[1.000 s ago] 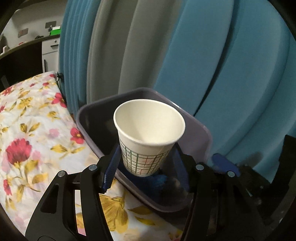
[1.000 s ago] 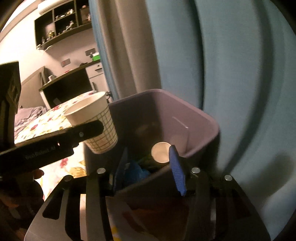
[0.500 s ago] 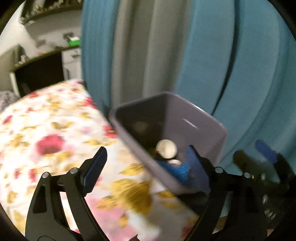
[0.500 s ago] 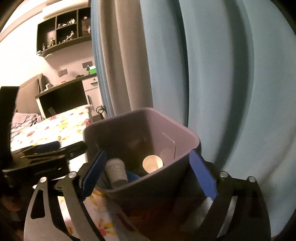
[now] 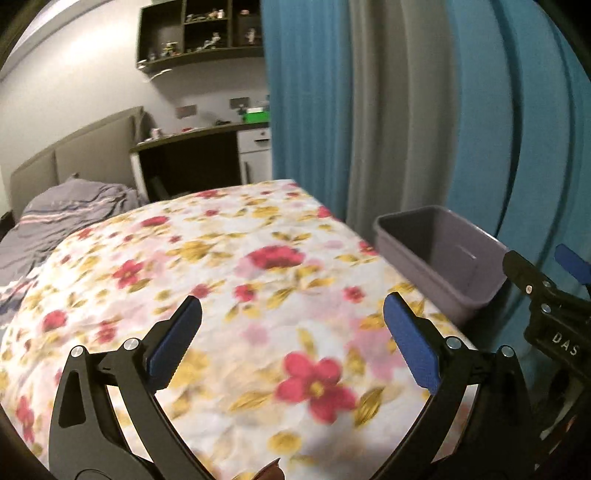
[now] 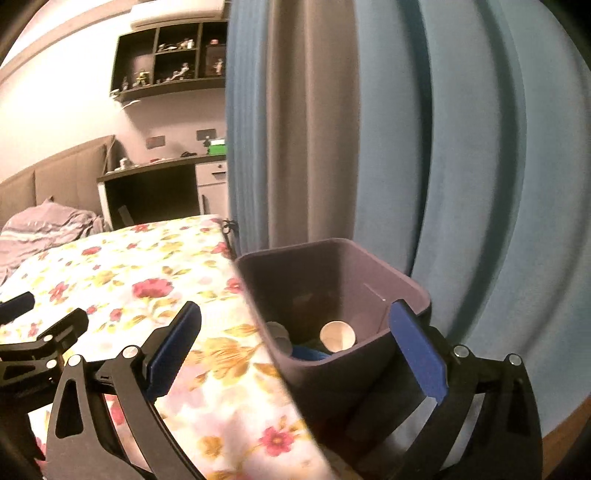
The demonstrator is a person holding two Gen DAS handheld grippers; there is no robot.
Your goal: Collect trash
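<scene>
Because the purple bin (image 6: 369,280) stands on the floor right against the bed's edge, trash can be dropped into it straight from the mattress without a long reach. Inside it, the right wrist view shows a paper cup (image 6: 337,335) lying on its side with its mouth toward the camera, a second pale cup (image 6: 277,334) beside it near the bed-side wall, and something blue (image 6: 308,353) beneath them; what that blue item is cannot be told. From the left wrist view only the bin's far inner wall (image 5: 443,251) shows, and its contents are hidden.

Outward from the bin, the right gripper (image 6: 295,343) hangs just over its near corner, fingers spread wide and holding nothing, one finger on the bed side and the other on the curtain side. That pose reads as a finished drop, or as a guard beside the bin. The left gripper (image 5: 291,343) is likewise spread wide and empty, pointing across the floral bedsheet (image 5: 229,280), probably to look for more litter. No trash shows on the visible sheet, so the task looks close to done.

Beyond lie a grey blanket (image 5: 62,210) near the headboard, a dark desk (image 5: 192,162), wall shelves (image 5: 199,29) and blue-and-grey curtains (image 5: 406,110) behind the bin.
</scene>
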